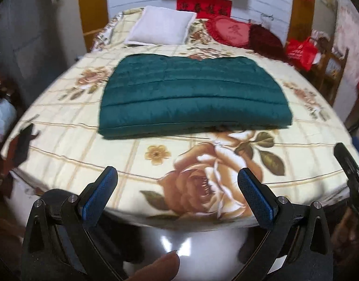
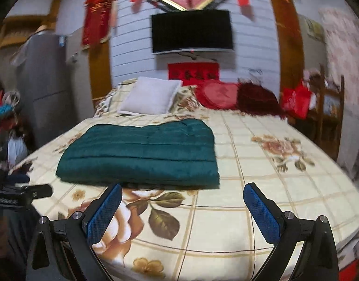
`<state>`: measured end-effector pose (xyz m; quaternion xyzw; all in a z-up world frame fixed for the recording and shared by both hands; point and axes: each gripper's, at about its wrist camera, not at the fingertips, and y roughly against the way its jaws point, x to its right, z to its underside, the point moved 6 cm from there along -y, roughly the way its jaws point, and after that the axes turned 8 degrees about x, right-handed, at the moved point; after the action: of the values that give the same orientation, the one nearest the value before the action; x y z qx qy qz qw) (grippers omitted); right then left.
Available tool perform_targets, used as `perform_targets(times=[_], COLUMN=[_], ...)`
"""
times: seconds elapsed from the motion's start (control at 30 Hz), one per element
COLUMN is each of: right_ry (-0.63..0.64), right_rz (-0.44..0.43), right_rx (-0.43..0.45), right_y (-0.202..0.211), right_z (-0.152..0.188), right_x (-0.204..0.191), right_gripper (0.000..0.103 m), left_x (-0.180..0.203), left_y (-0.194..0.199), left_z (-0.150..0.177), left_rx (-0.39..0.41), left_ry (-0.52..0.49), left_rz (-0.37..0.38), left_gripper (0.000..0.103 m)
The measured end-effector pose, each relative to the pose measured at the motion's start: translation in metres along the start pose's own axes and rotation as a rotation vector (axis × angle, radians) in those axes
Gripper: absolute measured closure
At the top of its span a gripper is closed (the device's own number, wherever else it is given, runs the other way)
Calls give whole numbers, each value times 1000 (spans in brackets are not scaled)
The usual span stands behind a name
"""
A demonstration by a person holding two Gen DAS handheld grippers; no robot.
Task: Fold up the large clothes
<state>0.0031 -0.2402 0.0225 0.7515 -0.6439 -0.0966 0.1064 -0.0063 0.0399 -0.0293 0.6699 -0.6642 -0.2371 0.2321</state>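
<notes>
- We see two grippers: the left gripper (image 1: pixel 177 173) and the right gripper (image 2: pixel 183 189), each with two blue pads spread wide apart, holding nothing, both near the foot of the bed (image 1: pixel 308 164).
- One dark green quilted garment (image 1: pixel 193 93), folded into a rectangle, lies flat in the middle of the bed, beyond both grippers.
- At the head of the bed lie three cushions: one white pillow (image 1: pixel 160 25), one red heart cushion (image 1: pixel 228 29), one dark red cushion (image 1: pixel 264 37).
- Above the head of the bed hangs one black screen (image 2: pixel 192 31); below it is one red banner (image 2: pixel 193 70) whose dark characters we cannot read.
</notes>
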Motion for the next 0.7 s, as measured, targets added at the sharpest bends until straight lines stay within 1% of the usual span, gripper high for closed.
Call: perform_targets(times=[0.07,0.1,0.17,0.27,0.43,0.53,0.7], right_ry=[31,42,53,70,24,-9,-16], right_rz=[-3,-11,-18,1,55,62,64], right_rx=[11,7,-5,-19,-62,-68,-67], right_y=[5,7,6,2,-10,-12,-12], right_z=[2,4,8,12,18,18,17], right_x=[-10,-16,-20,-21,-8,-1,-4], right_gripper=[0,0,0,0,0,0,0], left_x=[1,0,-2,-5,-10,-14,-18], left_y=[2,2,1,-1,1,3,4], left_z=[1,2,3,4,4,2,1], left_rx=[0,2,3,-1,3,9,16], left_ry=[-14,-16,-13,4,20,28,34], left_rz=[-34,-40,-36,-30,-32,-34,-39], left_gripper=[0,0,0,0,0,0,0])
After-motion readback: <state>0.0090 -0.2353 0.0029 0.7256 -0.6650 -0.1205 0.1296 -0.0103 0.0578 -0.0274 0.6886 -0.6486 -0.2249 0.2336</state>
